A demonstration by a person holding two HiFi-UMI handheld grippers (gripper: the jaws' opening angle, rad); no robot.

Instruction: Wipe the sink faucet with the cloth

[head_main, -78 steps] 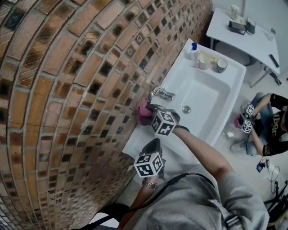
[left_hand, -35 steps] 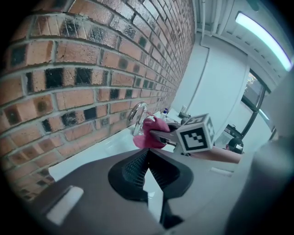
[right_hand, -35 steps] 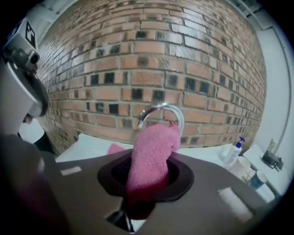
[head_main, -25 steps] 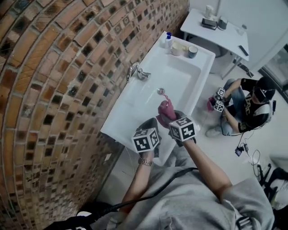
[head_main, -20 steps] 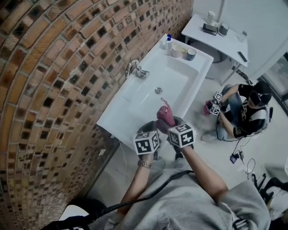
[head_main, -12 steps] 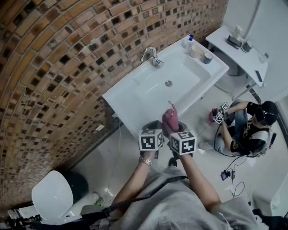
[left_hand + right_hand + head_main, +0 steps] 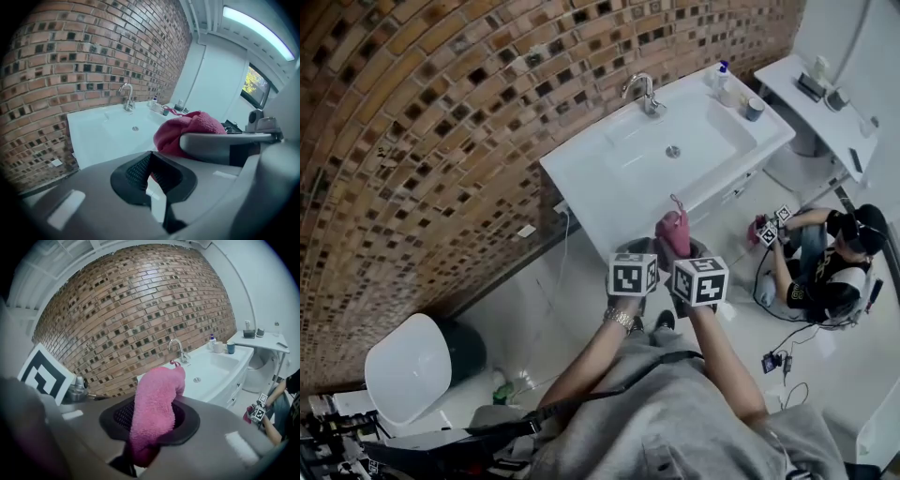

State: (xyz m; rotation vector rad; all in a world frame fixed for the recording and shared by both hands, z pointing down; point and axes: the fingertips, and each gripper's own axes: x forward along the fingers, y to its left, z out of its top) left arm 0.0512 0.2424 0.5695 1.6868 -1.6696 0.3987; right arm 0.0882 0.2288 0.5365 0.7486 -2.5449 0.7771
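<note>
The chrome faucet (image 7: 642, 94) stands at the back of the white sink (image 7: 628, 178), against the brick wall. My right gripper (image 7: 676, 246) is shut on the pink cloth (image 7: 673, 231), which sticks up out of its jaws (image 7: 156, 404). It hangs over the floor just in front of the sink's front edge, well short of the faucet (image 7: 177, 350). My left gripper (image 7: 630, 251) sits close beside it on the left, jaws together with nothing in them (image 7: 150, 161). From there the cloth (image 7: 187, 130) shows to the right and the faucet (image 7: 126, 96) far ahead.
A soap bottle (image 7: 723, 73) and cups (image 7: 754, 108) stand on the sink's right end. A white side table (image 7: 825, 108) is beyond it. A person (image 7: 834, 267) sits on the floor at right. A white toilet lid (image 7: 408, 389) lies at lower left.
The right gripper has carried the cloth from the faucet back across the basin and past the sink's front edge. Both grippers and the view have drawn away from the sink.
</note>
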